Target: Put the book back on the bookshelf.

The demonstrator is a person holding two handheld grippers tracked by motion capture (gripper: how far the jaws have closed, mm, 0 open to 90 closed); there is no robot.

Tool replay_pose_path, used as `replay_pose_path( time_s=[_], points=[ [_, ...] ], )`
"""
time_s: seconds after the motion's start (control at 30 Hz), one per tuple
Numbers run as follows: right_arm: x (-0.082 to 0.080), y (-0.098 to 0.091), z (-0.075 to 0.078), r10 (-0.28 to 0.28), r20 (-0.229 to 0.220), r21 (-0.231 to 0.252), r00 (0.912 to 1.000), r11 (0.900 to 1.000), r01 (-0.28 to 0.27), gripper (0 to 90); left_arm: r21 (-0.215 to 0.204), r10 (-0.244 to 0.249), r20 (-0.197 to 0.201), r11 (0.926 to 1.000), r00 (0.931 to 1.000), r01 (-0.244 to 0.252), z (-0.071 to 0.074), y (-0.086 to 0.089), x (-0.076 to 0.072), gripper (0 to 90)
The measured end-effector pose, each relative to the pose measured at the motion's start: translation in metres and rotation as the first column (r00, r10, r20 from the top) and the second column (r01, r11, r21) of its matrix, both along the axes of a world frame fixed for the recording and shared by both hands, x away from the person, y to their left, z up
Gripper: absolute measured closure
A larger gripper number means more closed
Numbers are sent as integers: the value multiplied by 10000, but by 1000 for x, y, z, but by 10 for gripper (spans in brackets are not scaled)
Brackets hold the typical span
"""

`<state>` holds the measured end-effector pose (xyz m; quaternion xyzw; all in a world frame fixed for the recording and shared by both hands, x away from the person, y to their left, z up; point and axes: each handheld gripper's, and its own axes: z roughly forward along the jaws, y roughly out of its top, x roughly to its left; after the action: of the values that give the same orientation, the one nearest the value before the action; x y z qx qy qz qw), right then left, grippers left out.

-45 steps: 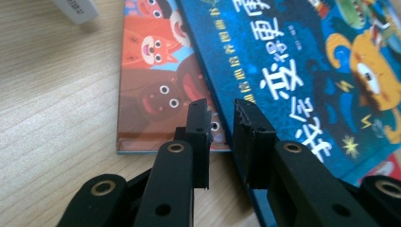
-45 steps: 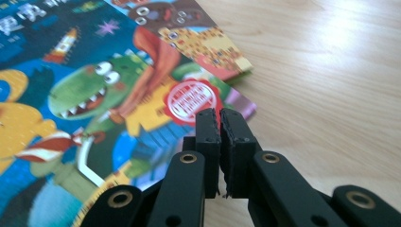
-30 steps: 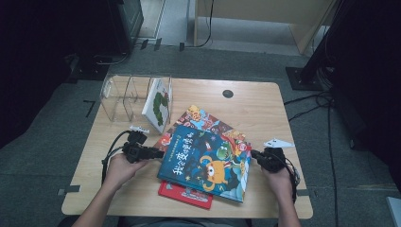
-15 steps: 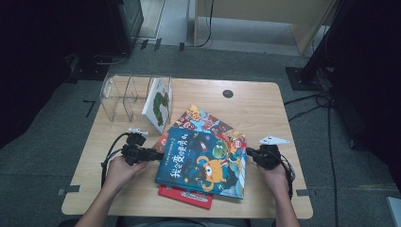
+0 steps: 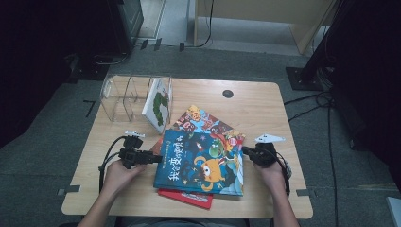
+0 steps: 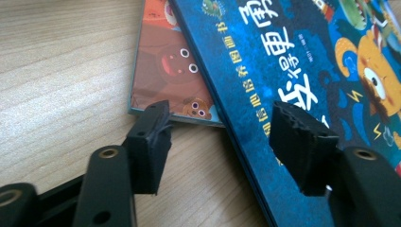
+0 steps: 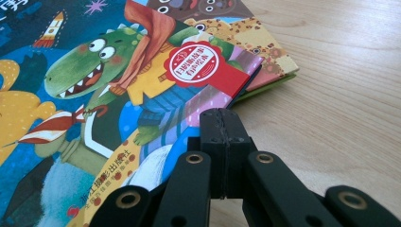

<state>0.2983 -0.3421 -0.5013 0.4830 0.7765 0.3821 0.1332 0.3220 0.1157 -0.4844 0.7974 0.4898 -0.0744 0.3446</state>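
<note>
pale wood-grain table (image 5: 265,109), rounded corners, with a fanned stack of glossy picture books near the front edge. on top, a flat blue book (image 5: 201,163) with an orange monster, a green crocodile and chinese lettering; beneath it, an orange-brown book (image 6: 168,66) with cartoon eyes, and a red cover (image 5: 187,197) jutting out at the front. at the back left, a clear rectangular divider rack (image 5: 124,97) of hard plastic, holding one white book (image 5: 158,105) upright and tilted in its right slot.

left gripper (image 6: 222,137) spread wide at the blue book's left edge, matte black blocky pads (image 6: 151,142) roughened at the tips, one over bare table and the other over the cover. right gripper (image 7: 222,137) pressed closed, pads meeting flat, nothing between them, tips at the blue book's right edge near a red scalloped seal (image 7: 194,64).
</note>
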Motion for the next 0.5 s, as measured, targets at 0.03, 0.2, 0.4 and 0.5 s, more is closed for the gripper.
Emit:
replay_pose_path(
  time_s=[0.03,0.2,0.4,0.5],
  points=[
    [0,0,0,44,-6,11,10000,10000,-44,900,-2,23,0,10000,10000,-23,0,1,0,384],
    [3,4,0,198,-136,-25,9997,9998,-198,900,-127,42,-286,9999,9996,-46,-2,3,-2,386],
    [3,8,0,305,-197,-23,9993,9995,-305,900,-356,13,-431,9994,9991,-28,-3,2,-4,329],
    [2,8,0,310,-248,-27,9992,9995,-311,900,-326,62,-528,9994,9986,-80,-5,2,-6,274]
  ],
)
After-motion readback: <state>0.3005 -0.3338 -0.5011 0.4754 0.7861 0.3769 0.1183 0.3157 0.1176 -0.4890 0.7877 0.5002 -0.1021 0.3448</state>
